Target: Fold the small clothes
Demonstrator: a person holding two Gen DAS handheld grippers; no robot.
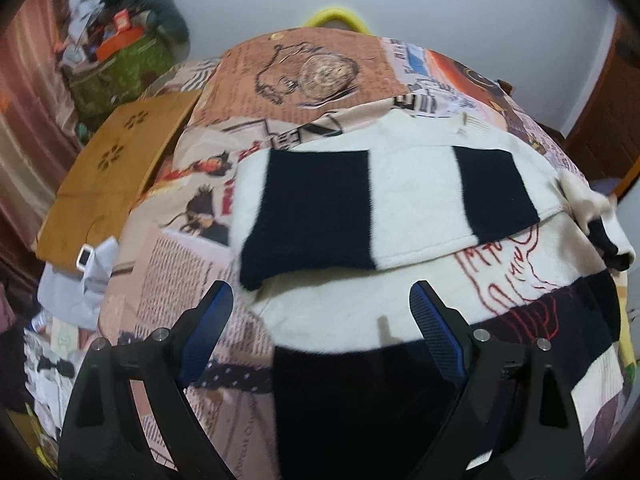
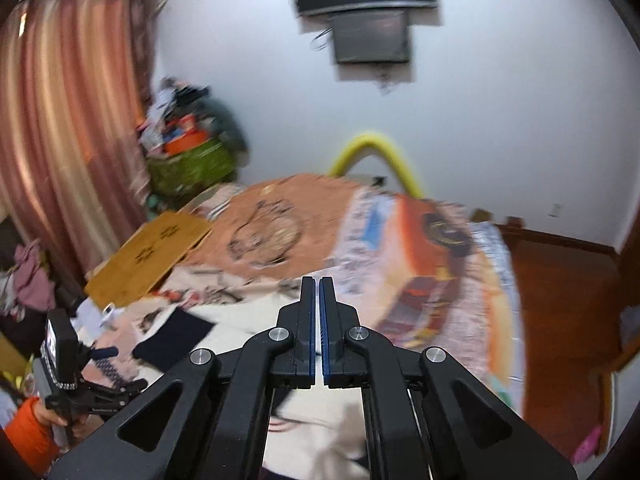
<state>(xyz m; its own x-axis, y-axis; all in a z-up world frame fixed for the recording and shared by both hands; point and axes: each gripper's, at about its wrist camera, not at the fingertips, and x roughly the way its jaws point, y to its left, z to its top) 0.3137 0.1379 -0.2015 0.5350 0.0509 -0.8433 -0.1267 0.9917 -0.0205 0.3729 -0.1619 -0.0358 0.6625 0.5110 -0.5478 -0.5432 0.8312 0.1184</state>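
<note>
Across centre frame, the black-and-white sweater (image 1: pixel 400 208) lies soft, limp; best grasped at its folded hem. Left gripper (image 1: pixel 320 304) gapes empty; right gripper (image 2: pixel 316 292) closed, empty.

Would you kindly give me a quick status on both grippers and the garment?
Left gripper open, above black-and-white garment. Right gripper shut, empty. Garment partly folded on bedspread. Nothing in the way.
</note>
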